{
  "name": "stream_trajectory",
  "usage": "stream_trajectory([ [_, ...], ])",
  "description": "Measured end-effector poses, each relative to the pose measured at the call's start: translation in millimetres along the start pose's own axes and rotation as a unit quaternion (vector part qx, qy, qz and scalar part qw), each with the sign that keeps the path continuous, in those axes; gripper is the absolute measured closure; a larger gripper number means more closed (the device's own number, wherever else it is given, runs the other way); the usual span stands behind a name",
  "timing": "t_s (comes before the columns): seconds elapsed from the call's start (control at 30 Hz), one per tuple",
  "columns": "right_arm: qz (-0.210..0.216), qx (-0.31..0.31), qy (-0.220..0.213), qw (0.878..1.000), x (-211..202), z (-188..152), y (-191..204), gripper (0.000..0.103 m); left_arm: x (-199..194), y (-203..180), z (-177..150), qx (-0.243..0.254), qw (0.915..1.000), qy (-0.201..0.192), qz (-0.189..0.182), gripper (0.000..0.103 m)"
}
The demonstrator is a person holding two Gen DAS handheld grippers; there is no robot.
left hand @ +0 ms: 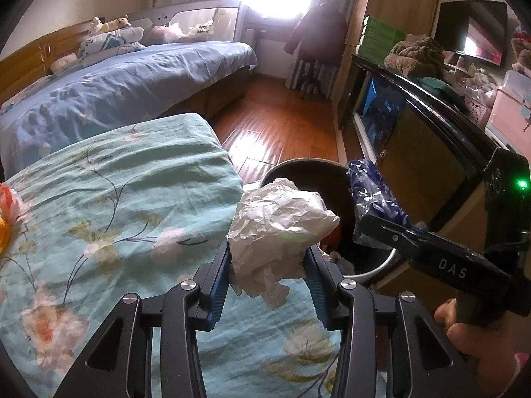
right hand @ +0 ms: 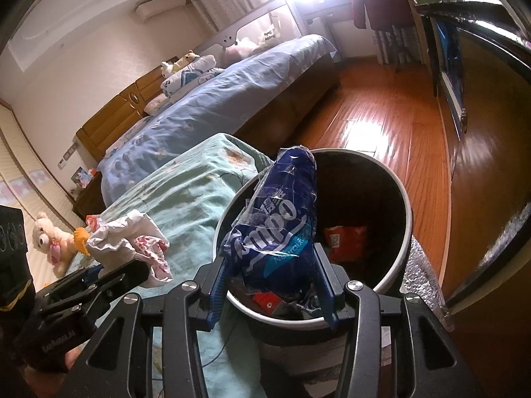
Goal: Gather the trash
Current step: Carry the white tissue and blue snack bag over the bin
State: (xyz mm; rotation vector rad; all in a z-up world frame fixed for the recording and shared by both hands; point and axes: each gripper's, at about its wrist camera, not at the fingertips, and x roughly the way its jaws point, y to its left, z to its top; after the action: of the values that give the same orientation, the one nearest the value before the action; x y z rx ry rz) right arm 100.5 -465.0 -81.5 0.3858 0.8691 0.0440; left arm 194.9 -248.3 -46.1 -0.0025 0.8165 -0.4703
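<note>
My left gripper (left hand: 267, 255) is shut on a crumpled white paper wad (left hand: 282, 219) and holds it above the edge of the teal floral bed cover (left hand: 116, 199), beside the round trash bin (left hand: 298, 169). The wad also shows in the right wrist view (right hand: 122, 237). My right gripper (right hand: 270, 258) is shut on a crumpled blue plastic tissue wrapper (right hand: 282, 212) and holds it over the open bin (right hand: 403, 205). The bin holds an orange packet (right hand: 345, 242) and other scraps. In the left wrist view the right gripper (left hand: 365, 219) holds the wrapper (left hand: 371, 192) at the bin's right rim.
A bed with blue sheets (left hand: 116, 79) stands behind the teal bed. A dark glass-fronted cabinet (left hand: 415, 126) runs along the right. Wooden floor (left hand: 282, 116) lies between them. A plush bear (right hand: 53, 242) and orange item (left hand: 5, 229) lie at the left.
</note>
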Motion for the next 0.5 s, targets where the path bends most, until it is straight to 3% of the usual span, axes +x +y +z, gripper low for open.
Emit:
stream_trajectory([
  [0.5,-0.006,-0.001,0.004,1.000,6.6,4.8,-4.3,0.056,11.1,-7.9,10.2,0.006,1.0000,-0.001,-0.001,0.061],
])
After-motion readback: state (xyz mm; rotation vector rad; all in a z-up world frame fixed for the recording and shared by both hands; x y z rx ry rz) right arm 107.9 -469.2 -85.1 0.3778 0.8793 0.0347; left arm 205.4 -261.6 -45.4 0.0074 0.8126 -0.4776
